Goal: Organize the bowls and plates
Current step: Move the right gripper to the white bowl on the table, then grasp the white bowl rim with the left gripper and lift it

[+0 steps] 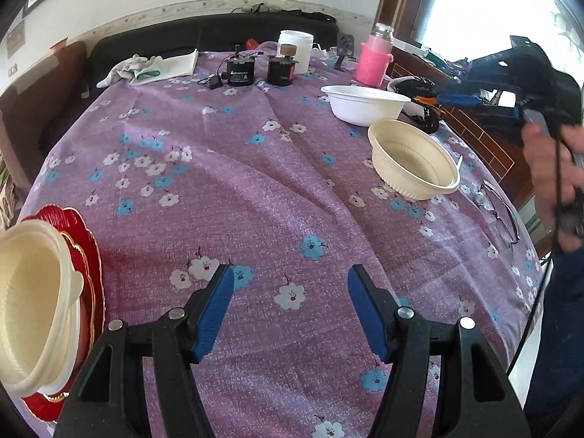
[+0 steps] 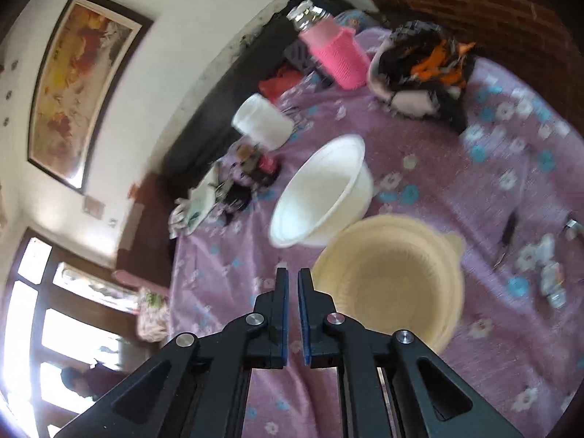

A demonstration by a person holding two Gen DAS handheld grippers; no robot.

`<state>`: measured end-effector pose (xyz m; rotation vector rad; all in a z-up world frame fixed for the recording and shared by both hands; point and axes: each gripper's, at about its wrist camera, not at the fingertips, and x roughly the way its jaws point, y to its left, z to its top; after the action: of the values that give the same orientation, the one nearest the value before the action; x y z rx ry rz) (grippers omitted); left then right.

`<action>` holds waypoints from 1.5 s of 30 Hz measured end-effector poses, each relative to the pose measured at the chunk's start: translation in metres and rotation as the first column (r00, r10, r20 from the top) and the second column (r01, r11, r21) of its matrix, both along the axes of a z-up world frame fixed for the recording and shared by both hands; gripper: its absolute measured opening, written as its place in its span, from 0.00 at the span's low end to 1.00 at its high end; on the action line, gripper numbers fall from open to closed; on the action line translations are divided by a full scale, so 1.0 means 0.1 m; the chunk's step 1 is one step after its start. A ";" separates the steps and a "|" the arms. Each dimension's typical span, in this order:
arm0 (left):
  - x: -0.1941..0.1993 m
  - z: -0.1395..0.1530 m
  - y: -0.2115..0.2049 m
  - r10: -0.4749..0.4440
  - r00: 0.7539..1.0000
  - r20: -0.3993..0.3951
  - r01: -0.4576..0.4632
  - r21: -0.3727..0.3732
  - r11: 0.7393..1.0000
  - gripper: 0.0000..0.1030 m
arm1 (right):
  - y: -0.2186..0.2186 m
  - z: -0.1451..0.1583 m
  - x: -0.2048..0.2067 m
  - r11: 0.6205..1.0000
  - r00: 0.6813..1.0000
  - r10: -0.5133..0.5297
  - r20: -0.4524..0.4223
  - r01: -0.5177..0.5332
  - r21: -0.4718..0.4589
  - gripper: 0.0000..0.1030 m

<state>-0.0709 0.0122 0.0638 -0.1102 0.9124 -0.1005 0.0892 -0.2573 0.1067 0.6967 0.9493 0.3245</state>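
My left gripper [image 1: 291, 268] hangs open over the purple flowered tablecloth [image 1: 255, 182], with nothing between its blue pads. At its left, cream bowls [image 1: 33, 299] sit nested on a red plate [image 1: 85, 255]. Further right stand a single ribbed cream bowl [image 1: 412, 160] and, behind it, a white bowl [image 1: 365, 104]. In the right wrist view, my right gripper [image 2: 292, 273] is shut with nothing between its pads. The cream bowl [image 2: 394, 277] lies just to its right, and I cannot tell whether they touch. The white bowl [image 2: 321, 189] stands beyond.
At the table's far side stand a pink-sleeved jar [image 1: 376, 54], a white tub [image 1: 295, 49], two black motors [image 1: 255, 69] and white gloves [image 1: 131, 67]. Eyeglasses [image 1: 500, 211] lie near the right edge. A dark bundle with orange bits [image 2: 427, 69] sits behind the bowls. A person's hand [image 1: 544, 168] is at the right.
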 end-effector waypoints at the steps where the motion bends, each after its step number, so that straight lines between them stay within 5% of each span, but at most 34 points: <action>1: -0.02 0.00 -0.02 -0.003 1.000 0.002 0.003 0.000 1.000 0.62 | -0.04 0.00 0.07 1.000 1.000 -0.022 -0.013 0.022 -0.010 0.19; 3: -0.04 0.01 -0.05 -0.015 1.000 0.005 0.015 0.002 1.000 0.62 | -0.11 -0.05 0.25 0.999 0.998 -0.050 -0.041 0.050 0.003 0.61; 8: -0.02 -0.01 -0.11 -0.042 0.999 0.002 0.042 0.006 0.999 0.62 | -0.17 -0.24 0.65 0.996 0.992 -0.086 -0.097 0.084 -0.020 0.64; 10: 0.00 -0.05 -0.12 -0.052 0.999 -0.007 0.052 -0.001 0.999 0.62 | -0.14 -0.29 0.75 0.995 0.989 -0.094 -0.114 0.090 -0.044 0.59; 16: 0.02 -0.15 -0.16 -0.076 0.997 -0.029 0.076 -0.012 0.997 0.62 | -0.04 -0.51 1.06 0.985 0.973 -0.112 -0.201 0.083 -0.152 0.12; 25: 0.02 -0.10 -0.06 -0.051 0.999 -0.014 0.051 -0.029 0.998 0.62 | -0.03 -0.40 0.75 0.993 0.991 -0.071 -0.110 0.060 -0.106 0.06; 34: -0.24 0.15 0.23 0.003 0.999 0.047 0.000 -0.051 0.999 0.62 | 0.31 -0.12 -0.24 0.988 0.990 0.144 0.001 -0.144 -0.047 0.06; 45: -0.27 0.10 0.39 0.028 0.999 0.020 -0.027 -0.086 0.996 0.62 | 0.65 -0.68 -1.40 0.928 0.924 0.371 -0.091 -0.370 0.034 0.10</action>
<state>-0.0982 0.0508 0.0735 -0.2009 0.8852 -0.1150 -0.0510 -0.1925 0.0383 0.5476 1.1728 0.6385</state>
